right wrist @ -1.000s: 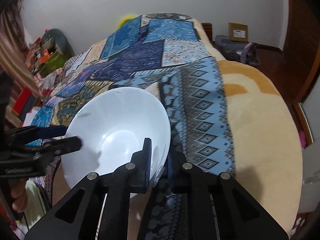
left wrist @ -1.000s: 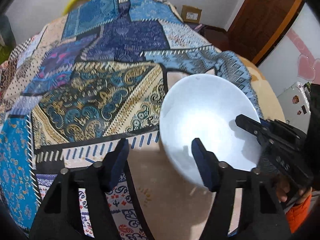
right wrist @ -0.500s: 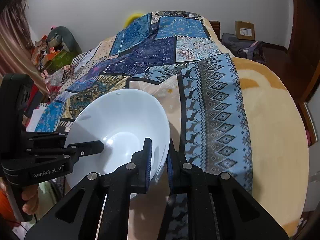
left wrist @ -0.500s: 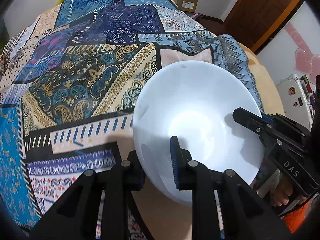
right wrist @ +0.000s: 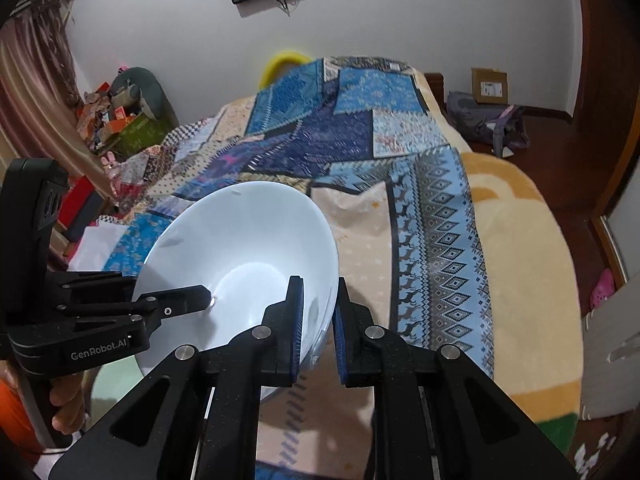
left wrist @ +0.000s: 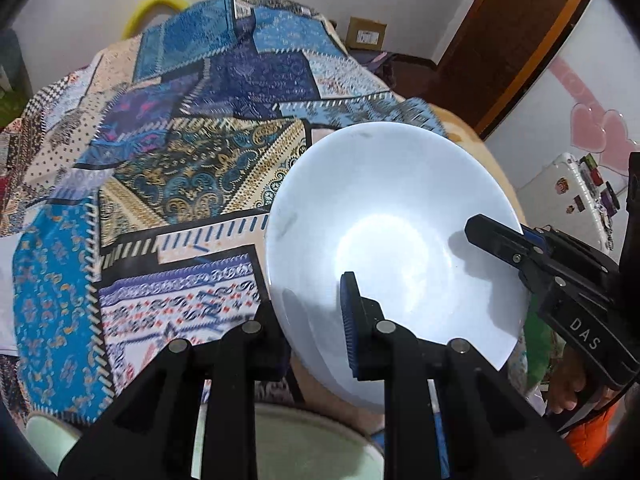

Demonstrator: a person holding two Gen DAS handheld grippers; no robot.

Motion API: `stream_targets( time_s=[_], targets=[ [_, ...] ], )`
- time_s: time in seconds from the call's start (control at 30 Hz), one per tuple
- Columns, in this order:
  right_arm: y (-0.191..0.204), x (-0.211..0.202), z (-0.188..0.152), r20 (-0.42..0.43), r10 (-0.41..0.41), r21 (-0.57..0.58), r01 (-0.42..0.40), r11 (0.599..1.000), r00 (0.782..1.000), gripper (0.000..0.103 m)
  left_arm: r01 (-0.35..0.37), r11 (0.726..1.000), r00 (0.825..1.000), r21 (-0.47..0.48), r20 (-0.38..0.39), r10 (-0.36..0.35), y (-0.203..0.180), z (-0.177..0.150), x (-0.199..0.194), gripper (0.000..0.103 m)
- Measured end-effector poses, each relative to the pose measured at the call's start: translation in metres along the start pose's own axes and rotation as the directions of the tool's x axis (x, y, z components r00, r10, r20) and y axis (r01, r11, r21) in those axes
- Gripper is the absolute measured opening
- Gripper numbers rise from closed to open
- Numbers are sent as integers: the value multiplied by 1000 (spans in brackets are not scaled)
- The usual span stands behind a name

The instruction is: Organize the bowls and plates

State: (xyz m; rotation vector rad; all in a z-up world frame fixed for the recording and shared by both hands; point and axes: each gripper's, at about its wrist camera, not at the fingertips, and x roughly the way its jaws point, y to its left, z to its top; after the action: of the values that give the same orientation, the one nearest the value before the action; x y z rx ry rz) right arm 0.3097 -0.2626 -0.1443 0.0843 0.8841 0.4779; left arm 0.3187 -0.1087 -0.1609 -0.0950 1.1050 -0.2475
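Note:
A large white bowl hangs tilted above the patchwork bedspread, held from two sides. My left gripper is shut on its near rim, one finger inside and one outside the wall. In that same view my right gripper pinches the bowl's right rim. From the right wrist, the bowl sits between the pads of my right gripper, shut on the rim. My left gripper clamps the opposite edge, with a hand below it.
A pale green dish lies below the bowl, at the bottom of the left wrist view, partly hidden by the fingers. The bedspread covers the bed. A cardboard box and a bag sit on the floor by the far wall.
My left gripper moved in from open and shut on the bowl's rim. Both grippers then rose with the bowl, which now hangs higher over the bedspread, baring the pale green dish beneath.

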Motion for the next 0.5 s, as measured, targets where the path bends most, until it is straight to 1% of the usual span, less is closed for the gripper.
stream_targets(
  time_s=[0.23,0.5],
  targets=[
    [33,-31,-2,44,7,-33,-6,999,999,12,-16,1000,998,-2,58,16,5,-17,-51,21],
    [74,-51,-11,71,34,-70,-29,997,997,13,-36,999,993,-30,109,39,23,-45,-105,21]
  ],
)
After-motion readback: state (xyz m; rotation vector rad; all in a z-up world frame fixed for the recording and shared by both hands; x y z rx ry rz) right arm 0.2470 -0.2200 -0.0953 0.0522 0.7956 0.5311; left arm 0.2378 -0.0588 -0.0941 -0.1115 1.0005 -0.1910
